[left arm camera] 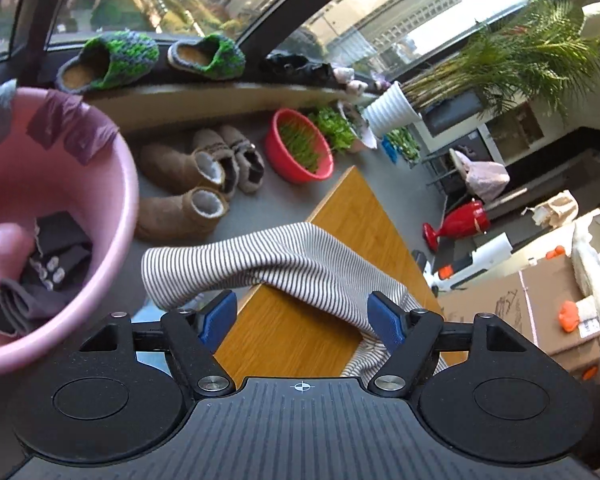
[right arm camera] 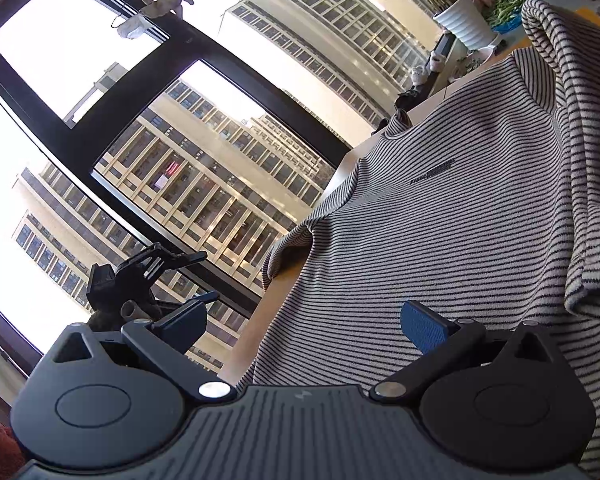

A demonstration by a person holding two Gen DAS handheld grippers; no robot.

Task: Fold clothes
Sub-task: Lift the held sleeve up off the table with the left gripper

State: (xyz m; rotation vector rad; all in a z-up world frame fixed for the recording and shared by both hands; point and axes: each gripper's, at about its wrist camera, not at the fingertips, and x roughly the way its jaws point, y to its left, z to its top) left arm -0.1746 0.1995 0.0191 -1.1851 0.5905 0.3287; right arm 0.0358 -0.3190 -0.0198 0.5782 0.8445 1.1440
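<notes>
A: Left wrist view. Left hand-held gripper (left arm camera: 302,316) has its jaws spread wide, nothing between the blue pads (left arm camera: 219,314). Striped shirt (left arm camera: 284,264) lies draped over the corner of the wooden desk (left arm camera: 352,208); one sleeve end hangs off the desk edge toward the floor. The right pad sits just beside a fold of the shirt; I cannot tell whether it touches.

B: Surroundings in that view?

A: Pink basin (left arm camera: 100,248) at left with dark garments inside. On the floor beyond the desk: brown boots (left arm camera: 180,200) and a red bowl (left arm camera: 300,146) of greens. Green knitted slippers (left arm camera: 112,60) on the window sill. A red vase (left arm camera: 462,220) lies on its side at right, near a potted palm (left arm camera: 512,56).

B: Right wrist view?

A: Right hand-held gripper (right arm camera: 306,322) is also wide open, gripping nothing. The striped shirt (right arm camera: 440,220) is spread on the desk (right arm camera: 256,320), neckline away from the camera, small dark chest print visible. A folded-over part of the shirt lies along the right side. The right pad (right arm camera: 424,326) is over the fabric; the left pad is out past the desk edge, against the window (right arm camera: 172,184).
</notes>
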